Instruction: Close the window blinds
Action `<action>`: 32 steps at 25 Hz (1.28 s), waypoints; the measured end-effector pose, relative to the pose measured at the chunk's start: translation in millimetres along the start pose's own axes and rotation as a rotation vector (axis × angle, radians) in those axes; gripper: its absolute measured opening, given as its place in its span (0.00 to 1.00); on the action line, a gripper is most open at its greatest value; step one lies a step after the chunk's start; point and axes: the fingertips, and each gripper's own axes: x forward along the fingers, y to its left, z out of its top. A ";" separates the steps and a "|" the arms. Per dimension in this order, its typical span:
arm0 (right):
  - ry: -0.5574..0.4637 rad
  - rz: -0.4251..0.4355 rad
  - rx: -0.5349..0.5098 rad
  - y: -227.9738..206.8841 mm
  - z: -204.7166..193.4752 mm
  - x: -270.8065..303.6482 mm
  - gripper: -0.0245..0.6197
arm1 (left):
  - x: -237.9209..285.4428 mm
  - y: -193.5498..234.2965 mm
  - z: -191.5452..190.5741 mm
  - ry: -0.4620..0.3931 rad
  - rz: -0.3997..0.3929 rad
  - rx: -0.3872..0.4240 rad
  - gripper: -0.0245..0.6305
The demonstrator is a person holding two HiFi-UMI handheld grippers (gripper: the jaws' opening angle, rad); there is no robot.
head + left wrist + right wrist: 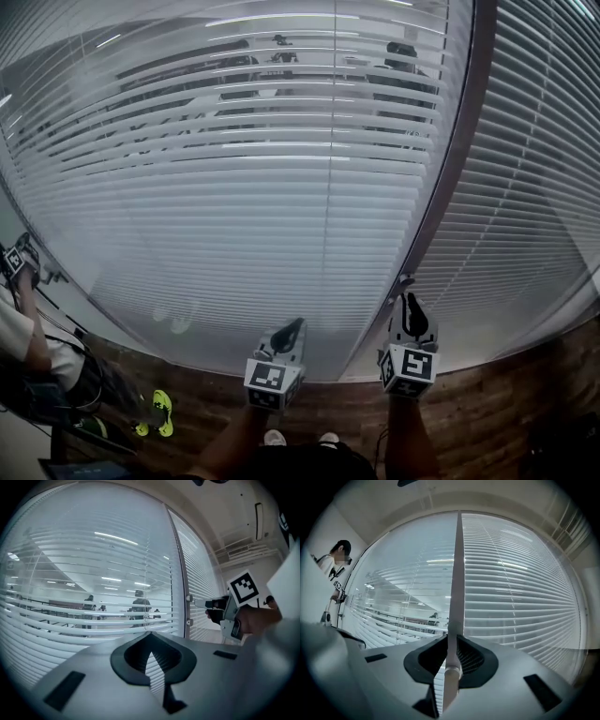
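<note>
White slatted blinds cover the curved glass in front of me, and a second panel hangs right of the brown frame post. Their slats are tilted part open, so the room behind shows through. In the right gripper view a pale tilt wand runs straight up between the jaws of my right gripper. A sliver of gap shows beside the wand, so the gripper is open around it. In the head view this gripper sits at the foot of the post. My left gripper is shut and empty, pointing at the left blinds.
A person stands at the far left, an arm raised to the blinds. The wooden floor runs along the window's base, with green shoes on it. Several people stand behind the glass.
</note>
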 end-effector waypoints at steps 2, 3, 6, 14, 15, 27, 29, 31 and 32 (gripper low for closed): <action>0.003 -0.014 -0.002 -2.5 -0.2 0.7 0.13 | -0.7 -1.9 0.4 0.020 -0.007 -0.017 0.04; 0.002 -0.015 -0.005 -3.4 0.3 1.7 0.14 | -1.2 -2.3 1.1 0.028 -0.007 -0.025 0.04; -0.003 -0.014 -0.004 -5.5 1.3 4.5 0.20 | -1.2 -3.0 0.0 0.039 -0.012 -0.030 0.04; -0.013 0.000 0.002 -5.6 10.7 17.6 0.27 | -0.7 -1.3 -2.9 0.036 -0.031 -0.028 0.04; -0.009 0.003 0.014 -6.6 10.6 19.4 0.27 | -0.8 -0.1 -2.7 0.036 -0.028 -0.026 0.04; 0.003 0.017 0.055 -6.2 4.9 22.1 0.24 | -8.0 7.6 2.7 0.019 -0.005 -0.033 0.04; -0.002 0.018 0.056 -7.4 10.4 22.5 0.23 | -6.9 4.0 7.6 0.016 -0.023 -0.026 0.04; -0.011 0.024 0.053 -9.0 12.7 22.8 0.23 | -5.7 2.6 9.0 0.027 -0.031 -0.033 0.04; -0.017 0.030 0.049 -9.4 12.2 22.7 0.23 | -5.9 3.6 9.2 0.035 -0.026 -0.040 0.04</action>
